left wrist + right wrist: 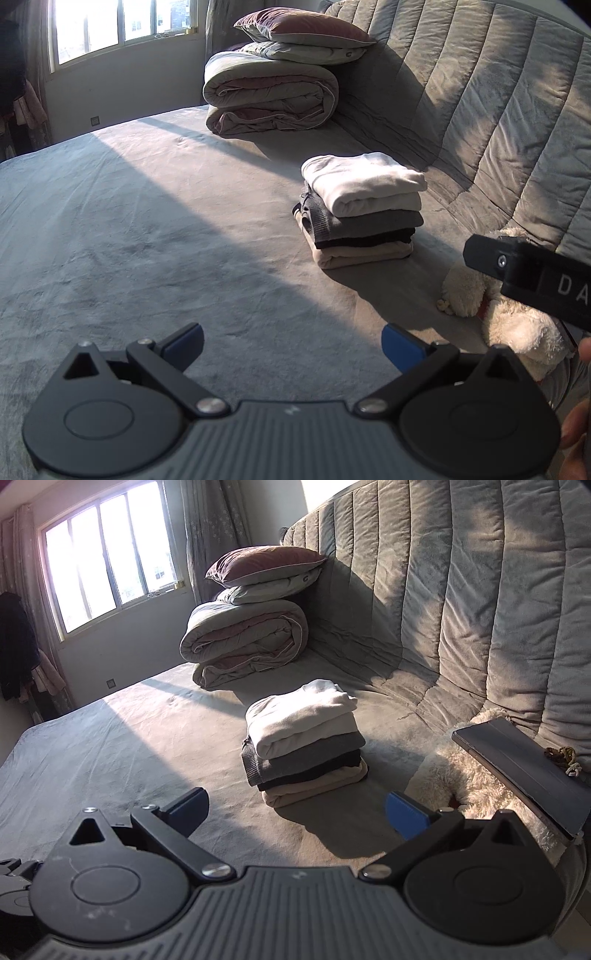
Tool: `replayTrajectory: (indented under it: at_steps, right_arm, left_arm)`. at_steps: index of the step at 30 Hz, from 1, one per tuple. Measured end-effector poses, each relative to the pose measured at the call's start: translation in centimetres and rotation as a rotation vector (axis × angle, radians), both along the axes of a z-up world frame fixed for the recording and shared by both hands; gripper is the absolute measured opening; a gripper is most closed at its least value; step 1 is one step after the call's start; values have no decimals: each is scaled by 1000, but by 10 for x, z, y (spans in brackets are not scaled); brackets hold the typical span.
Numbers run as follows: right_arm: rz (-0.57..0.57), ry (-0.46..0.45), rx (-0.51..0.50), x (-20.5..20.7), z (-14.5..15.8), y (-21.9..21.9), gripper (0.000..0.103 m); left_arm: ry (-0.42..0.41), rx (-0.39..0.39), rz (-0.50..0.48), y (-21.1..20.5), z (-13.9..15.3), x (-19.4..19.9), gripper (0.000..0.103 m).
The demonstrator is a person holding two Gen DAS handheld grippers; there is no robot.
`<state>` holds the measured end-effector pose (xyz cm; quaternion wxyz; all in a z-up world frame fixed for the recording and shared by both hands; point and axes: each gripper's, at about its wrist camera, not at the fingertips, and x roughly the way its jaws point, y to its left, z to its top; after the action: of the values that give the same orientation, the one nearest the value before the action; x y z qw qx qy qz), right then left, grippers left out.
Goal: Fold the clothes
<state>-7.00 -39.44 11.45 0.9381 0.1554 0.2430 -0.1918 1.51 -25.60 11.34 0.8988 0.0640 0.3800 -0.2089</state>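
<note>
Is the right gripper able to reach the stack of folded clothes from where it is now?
Probably yes. The right gripper is open and empty, and the stack lies just ahead of it on the bed, with only bare cover between. The tablet sits off to the side, out of the way.

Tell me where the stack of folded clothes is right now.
The stack of folded clothes sits on the bed, centre in the right wrist view, near the headboard, between the rolled quilt and the fluffy toy.

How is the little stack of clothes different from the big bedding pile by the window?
The stack of clothes is small, flat-folded, with white on top. The bedding pile is bulkier: a rolled quilt with pillows above. Both sit neatly on the grey bed.
</note>
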Motion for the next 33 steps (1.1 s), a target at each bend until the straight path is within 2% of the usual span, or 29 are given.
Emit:
replayTrajectory:
  at_steps: [11, 17, 33]
  right_arm:
    - [-77, 46, -63, -3, 1, 13, 103]
    - [-86, 49, -64, -2, 2, 14, 103]
    - [-82, 53, -80, -2, 9, 25, 103]
  left_arm:
    - [18, 37, 21, 9, -11, 3, 102]
    - [14, 6, 29, 18, -2, 5, 102]
    - [17, -17, 10, 24, 7, -1, 102]
